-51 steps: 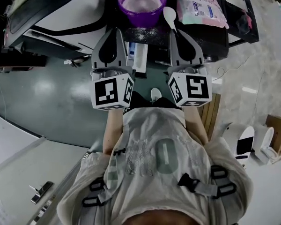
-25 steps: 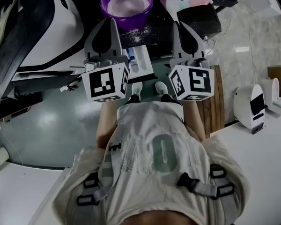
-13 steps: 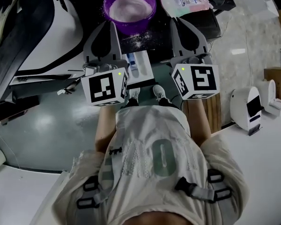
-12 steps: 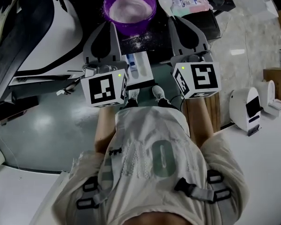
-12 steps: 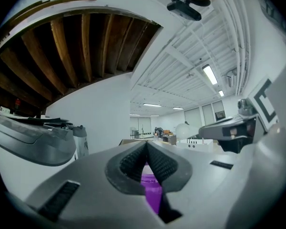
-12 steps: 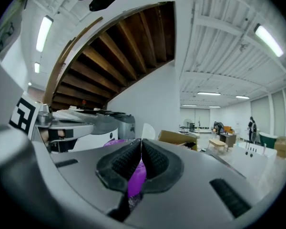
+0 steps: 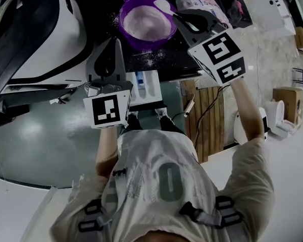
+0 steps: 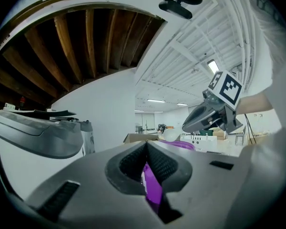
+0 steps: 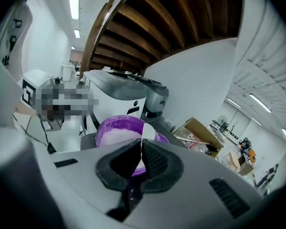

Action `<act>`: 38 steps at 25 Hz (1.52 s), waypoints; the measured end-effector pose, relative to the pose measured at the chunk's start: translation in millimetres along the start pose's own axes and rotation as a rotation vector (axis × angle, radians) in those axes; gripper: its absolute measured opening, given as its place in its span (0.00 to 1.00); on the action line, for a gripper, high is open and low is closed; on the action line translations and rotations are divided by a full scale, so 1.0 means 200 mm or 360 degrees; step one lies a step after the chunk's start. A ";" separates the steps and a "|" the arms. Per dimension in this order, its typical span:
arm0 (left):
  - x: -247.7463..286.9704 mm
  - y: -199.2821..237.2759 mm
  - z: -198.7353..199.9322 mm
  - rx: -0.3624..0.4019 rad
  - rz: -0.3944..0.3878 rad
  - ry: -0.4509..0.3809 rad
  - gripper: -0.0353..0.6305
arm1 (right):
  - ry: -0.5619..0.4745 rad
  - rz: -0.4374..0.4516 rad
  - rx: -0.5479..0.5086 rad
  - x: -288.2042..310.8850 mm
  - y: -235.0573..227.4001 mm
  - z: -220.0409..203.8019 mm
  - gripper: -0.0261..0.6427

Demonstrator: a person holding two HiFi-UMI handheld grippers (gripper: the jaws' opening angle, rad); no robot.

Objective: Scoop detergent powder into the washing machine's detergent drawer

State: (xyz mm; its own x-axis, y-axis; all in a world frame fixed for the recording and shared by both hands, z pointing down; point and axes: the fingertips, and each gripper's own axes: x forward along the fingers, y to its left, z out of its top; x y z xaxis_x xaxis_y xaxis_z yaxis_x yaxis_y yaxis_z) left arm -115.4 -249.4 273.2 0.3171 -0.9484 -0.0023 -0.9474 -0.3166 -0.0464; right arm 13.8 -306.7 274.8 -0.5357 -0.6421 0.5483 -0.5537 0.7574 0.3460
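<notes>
A purple bowl (image 7: pixel 146 25) of white detergent powder stands on the dark top above the open white detergent drawer (image 7: pixel 141 87). My right gripper (image 7: pixel 174 15) is shut on the handle of a white spoon (image 7: pixel 164 5), whose head hangs over the powder at the bowl's far right rim. In the right gripper view the spoon (image 9: pixel 143 144) stands edge-on between the jaws, with the bowl (image 9: pixel 115 130) just beyond. My left gripper (image 7: pixel 114 40) is shut and empty, with its tip just short of the bowl's near left side. The right gripper (image 8: pixel 202 119) shows in the left gripper view too.
The white washing machine (image 7: pixel 45 39) fills the left. A detergent bag (image 7: pixel 201 3) lies right of the bowl. Spilled powder (image 7: pixel 151 58) dusts the dark top. A wooden slat board (image 7: pixel 209 115) and cables lie on the floor at right.
My right gripper has swung forward and left with the spoon, from beside the bag to over the bowl. The left gripper has stayed near the drawer.
</notes>
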 end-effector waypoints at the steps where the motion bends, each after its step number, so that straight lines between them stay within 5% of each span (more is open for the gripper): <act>1: 0.00 0.02 -0.01 -0.0001 0.0011 0.0010 0.09 | 0.0050 0.0038 -0.0040 0.03 0.00 -0.01 0.06; 13: -0.01 0.16 -0.13 -0.0036 0.0103 0.0065 0.09 | 0.0627 0.0416 -0.0348 0.23 0.12 -0.15 0.06; 20: -0.02 0.19 -0.15 -0.0051 0.0124 0.0075 0.09 | 0.0754 0.0627 -0.0305 0.23 0.23 -0.15 0.06; 24: -0.02 0.23 -0.14 -0.0068 0.0147 0.0074 0.09 | 0.0771 0.0730 -0.0063 0.22 0.25 -0.12 0.06; 30: -0.02 0.25 -0.14 -0.0068 0.0159 0.0058 0.09 | 0.0726 0.0918 0.0512 0.20 0.28 -0.08 0.06; 38: -0.01 0.26 -0.10 -0.0034 0.0167 -0.0012 0.09 | 0.0499 0.0993 0.1272 0.18 0.21 0.02 0.06</act>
State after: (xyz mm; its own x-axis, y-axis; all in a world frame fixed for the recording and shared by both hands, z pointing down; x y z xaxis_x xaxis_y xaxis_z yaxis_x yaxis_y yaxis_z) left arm -167.2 -264.3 291.4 0.2164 -0.9762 -0.0133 -0.9761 -0.2161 -0.0241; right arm -30.9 -297.9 305.4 -0.7442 -0.0210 0.6676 -0.5569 0.5715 -0.6028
